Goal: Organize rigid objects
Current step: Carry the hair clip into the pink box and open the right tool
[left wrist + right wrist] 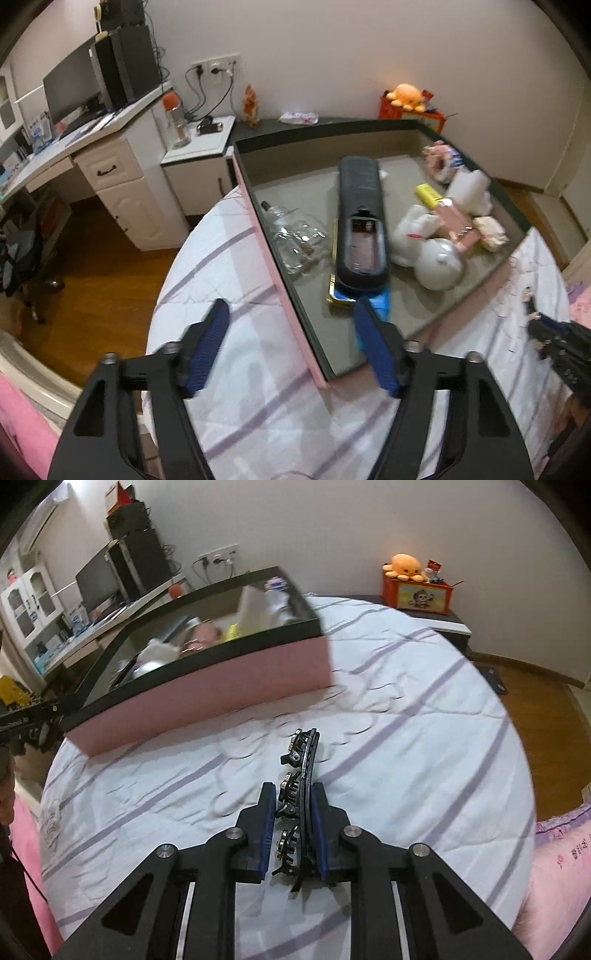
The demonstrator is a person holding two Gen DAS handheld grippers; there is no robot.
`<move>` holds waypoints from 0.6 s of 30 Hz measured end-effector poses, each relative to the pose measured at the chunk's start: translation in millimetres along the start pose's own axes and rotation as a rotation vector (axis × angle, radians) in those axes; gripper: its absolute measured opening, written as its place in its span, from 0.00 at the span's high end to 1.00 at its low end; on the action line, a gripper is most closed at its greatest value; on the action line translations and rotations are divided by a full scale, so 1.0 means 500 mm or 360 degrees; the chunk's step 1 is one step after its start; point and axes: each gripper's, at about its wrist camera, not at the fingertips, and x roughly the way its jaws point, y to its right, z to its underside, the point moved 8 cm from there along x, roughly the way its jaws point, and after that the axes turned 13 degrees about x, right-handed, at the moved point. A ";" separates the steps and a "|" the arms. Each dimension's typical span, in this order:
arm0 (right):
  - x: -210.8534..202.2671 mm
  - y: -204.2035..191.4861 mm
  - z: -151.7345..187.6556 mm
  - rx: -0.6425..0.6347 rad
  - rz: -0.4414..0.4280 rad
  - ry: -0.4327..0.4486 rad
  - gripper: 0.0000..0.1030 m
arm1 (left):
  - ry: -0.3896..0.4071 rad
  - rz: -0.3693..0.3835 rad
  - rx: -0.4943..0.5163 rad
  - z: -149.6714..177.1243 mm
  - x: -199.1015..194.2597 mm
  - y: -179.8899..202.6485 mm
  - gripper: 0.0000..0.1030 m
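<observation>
A pink-walled box (286, 295) with a dark rim lies on the bed. It holds a black remote (362, 221) with its battery bay uncovered, a clear plastic bag (295, 240), white plush toys (439, 262), a pink item (458, 221), a yellow item (428, 194) and a blue item (382, 299). My left gripper (291, 310) hangs open over the box's near wall, with nothing between its fingers. Out on the sheet, to the right of the box (207, 698), my right gripper (293, 794) is shut on a black curved hair clip (304, 749) with studded ornaments.
The bed's white sheet (388, 709) has purple stripes. A white desk (110, 170) with a monitor (70, 92) and a nightstand (199, 144) stand to the left. An orange plush octopus (404, 566) sits on a red box (417, 594) by the far wall. Around the bed is wooden floor (110, 266).
</observation>
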 end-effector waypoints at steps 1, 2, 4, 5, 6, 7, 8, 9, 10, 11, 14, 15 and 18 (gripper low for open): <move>0.003 0.005 -0.005 0.0004 0.0005 0.0004 0.82 | -0.0019 0.0007 -0.0002 -0.001 0.009 0.000 0.54; 0.005 0.010 -0.009 0.0014 -0.0001 0.0004 0.82 | -0.0042 0.0020 0.0015 -0.001 0.022 0.004 0.66; 0.010 0.016 -0.019 0.0021 0.0000 0.0005 0.82 | -0.0048 0.0043 0.0055 -0.002 0.035 0.015 0.78; 0.012 0.018 -0.025 0.0023 0.0000 0.0005 0.82 | -0.0043 0.0012 0.0075 -0.003 0.037 0.017 0.78; 0.016 0.021 -0.031 0.0026 -0.0006 0.0003 0.82 | -0.0041 -0.0002 0.0085 -0.004 0.039 0.018 0.78; 0.020 0.023 -0.038 0.0030 -0.0012 0.0003 0.82 | -0.0040 -0.0004 0.0086 -0.004 0.040 0.017 0.78; 0.022 0.030 -0.043 0.0037 -0.0022 0.0004 0.82 | -0.0039 0.0000 0.0087 -0.004 0.041 0.017 0.78; 0.023 0.036 -0.046 0.0053 -0.0041 0.0003 0.82 | -0.0039 -0.0001 0.0091 -0.004 0.041 0.017 0.78; 0.025 0.041 -0.050 0.0065 -0.0056 0.0002 0.82 | -0.0038 -0.0005 0.0098 -0.005 0.041 0.018 0.78; 0.026 0.045 -0.055 0.0069 -0.0063 0.0003 0.82 | -0.0037 -0.0009 0.0103 -0.005 0.041 0.018 0.78; 0.029 0.051 -0.067 0.0065 -0.0055 0.0009 0.82 | -0.0036 -0.0008 0.0102 -0.006 0.041 0.017 0.78; 0.032 0.051 -0.071 0.0062 -0.0056 0.0010 0.82 | -0.0038 -0.0009 0.0101 -0.006 0.041 0.017 0.78; 0.042 0.055 -0.078 0.0044 -0.0039 0.0002 0.82 | -0.0040 -0.0017 0.0106 -0.006 0.041 0.017 0.78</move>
